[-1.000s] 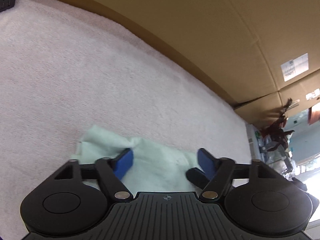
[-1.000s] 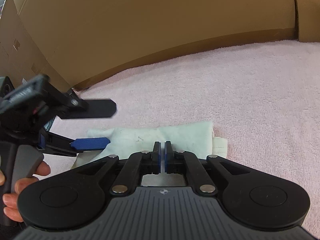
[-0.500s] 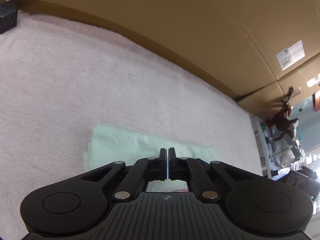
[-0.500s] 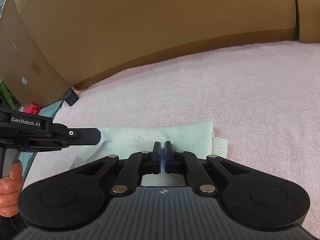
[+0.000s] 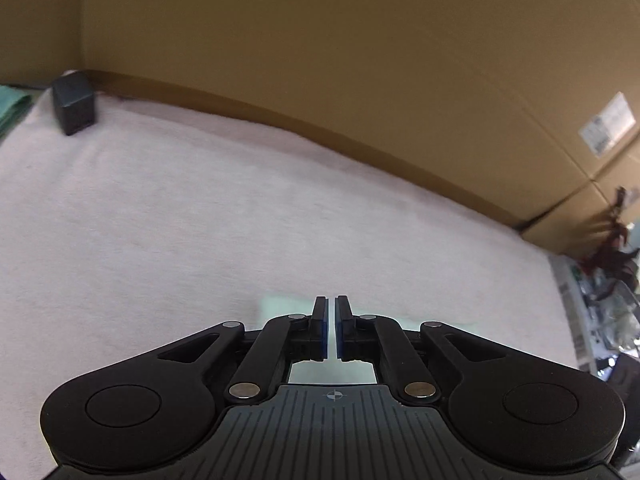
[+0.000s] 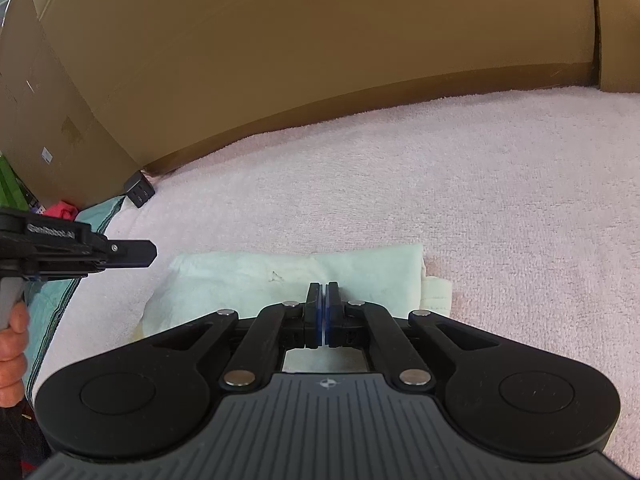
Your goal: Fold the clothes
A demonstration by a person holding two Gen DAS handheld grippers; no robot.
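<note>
Looking along left wrist: the left gripper (image 5: 331, 320) has its blue pads pressed nearly together with nothing between them; the pale green folded garment (image 5: 280, 307) lies just under and beyond the fingertips, mostly hidden by the black linkage.
Left wrist surroundings: a fuzzy pink towel surface (image 5: 200, 208), a cardboard wall (image 5: 320, 60), a small black cube-shaped block (image 5: 74, 104); the picture is blurred.
Right wrist: the right gripper (image 6: 323, 312) is pressed together over the garment's (image 6: 256, 276) near edge; whether cloth is pinched is unclear.
Right wrist shape: a flat rectangle, with a cream ribbed edge (image 6: 436, 292) at the right.
Right wrist left edge: the left gripper (image 6: 132, 254) is beside the garment, in a hand (image 6: 12, 352) that is cut off.
</note>
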